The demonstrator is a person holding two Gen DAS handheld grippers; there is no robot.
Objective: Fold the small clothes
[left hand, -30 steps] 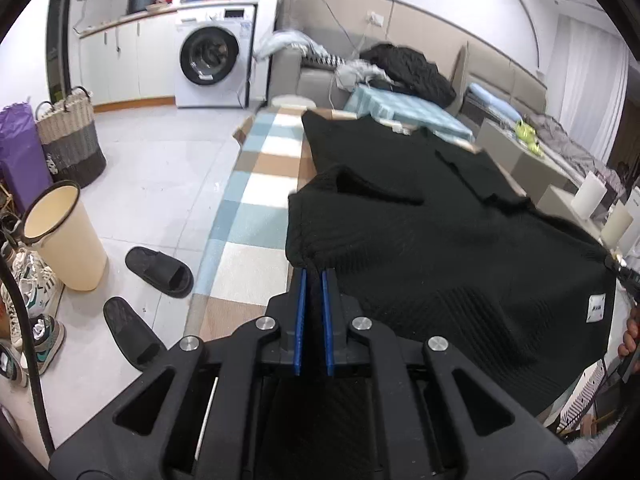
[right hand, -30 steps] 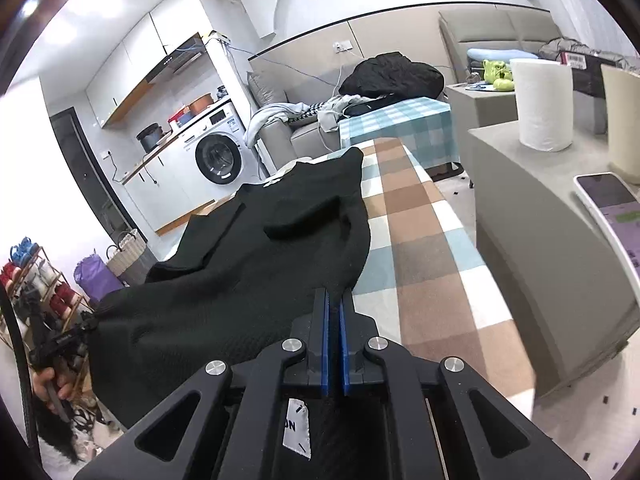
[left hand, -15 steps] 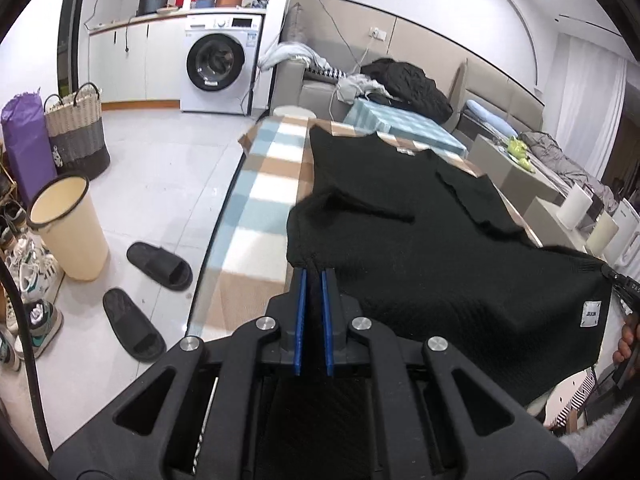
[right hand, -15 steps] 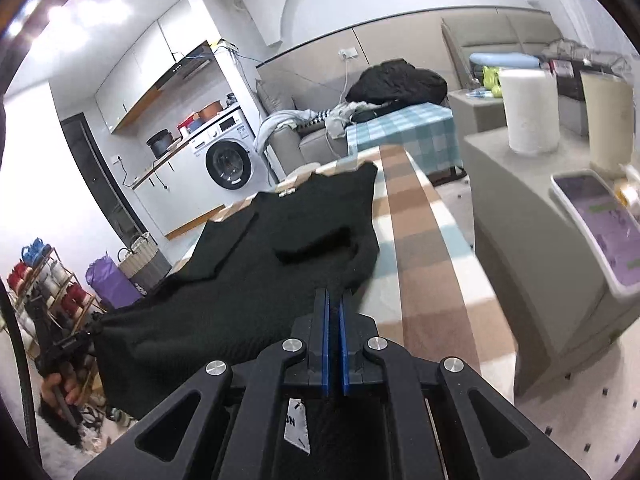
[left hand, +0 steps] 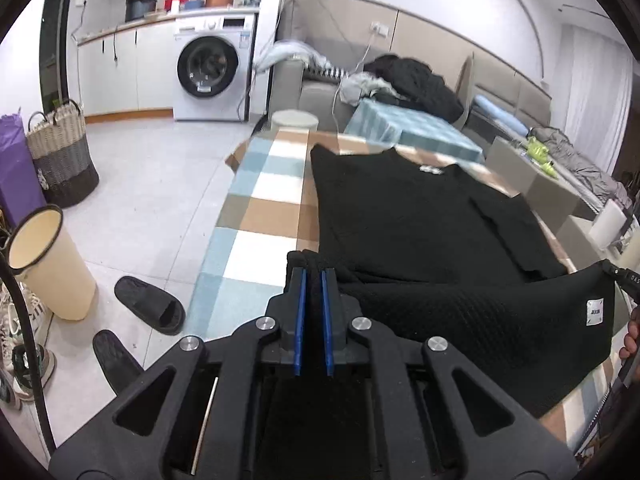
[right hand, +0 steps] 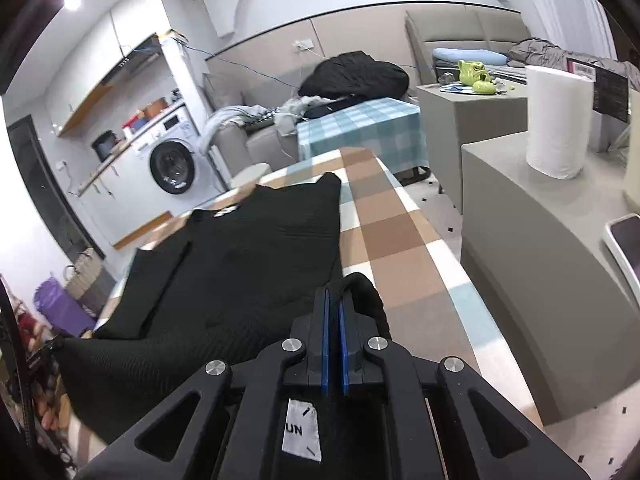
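Sweater (left hand: 420, 220) hem lifted further forward; both tongs (left hand: 314, 276) (right hand: 334, 300) still clamped.

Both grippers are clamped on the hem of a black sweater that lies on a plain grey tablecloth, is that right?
Not quite: the tablecloth is checked in brown, blue and white, not plain grey, as the left wrist view shows. The rest holds: the left gripper and the right gripper are each clamped on the hem of the black sweater.
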